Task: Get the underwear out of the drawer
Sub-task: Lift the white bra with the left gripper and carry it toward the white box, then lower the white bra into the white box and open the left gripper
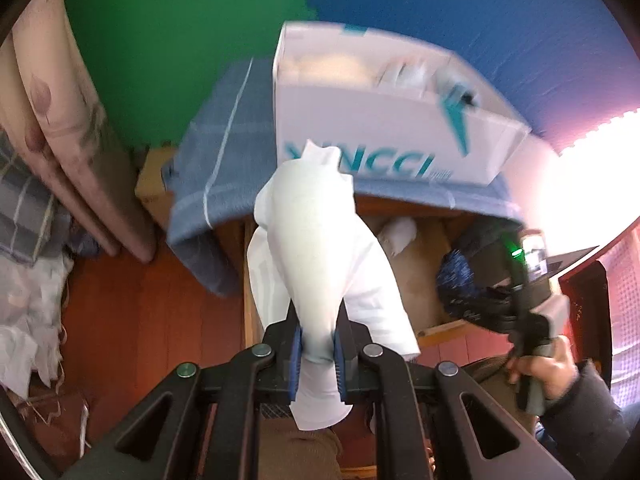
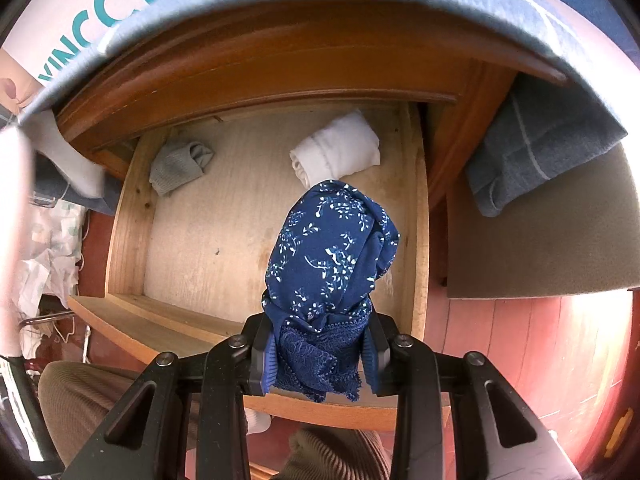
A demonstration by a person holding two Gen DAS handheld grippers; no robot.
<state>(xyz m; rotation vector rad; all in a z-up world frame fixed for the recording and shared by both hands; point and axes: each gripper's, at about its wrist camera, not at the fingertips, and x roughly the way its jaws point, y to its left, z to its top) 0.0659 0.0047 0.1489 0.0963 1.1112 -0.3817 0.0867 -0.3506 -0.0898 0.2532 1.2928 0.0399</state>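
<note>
Two pieces lifted clear, two still in the drawer.

White underwear (image 1: pixel 320 240) pinched in left claw (image 1: pixel 318 354), above the drawer (image 2: pixel 132 216); blue floral pair (image 2: pixel 332 256) clamped in right claw (image 2: pixel 322 356). Left inside: rolled white piece (image 2: pixel 336 152), grey piece (image 2: pixel 178 166).

A wall of interlocking foam tiles, green (image 1: pixel 168 40) at the upper left and blue (image 1: pixel 500 20) at the upper right of the left wrist frame, rises behind a wooden cabinet (image 2: pixel 280 64) draped with a blue checked cloth (image 1: pixel 224 120). A white shoe box (image 1: pixel 360 128) stands on the cloth. The floor is reddish-brown boards (image 1: pixel 160 320), and strong light glares in at the right edge.
</note>
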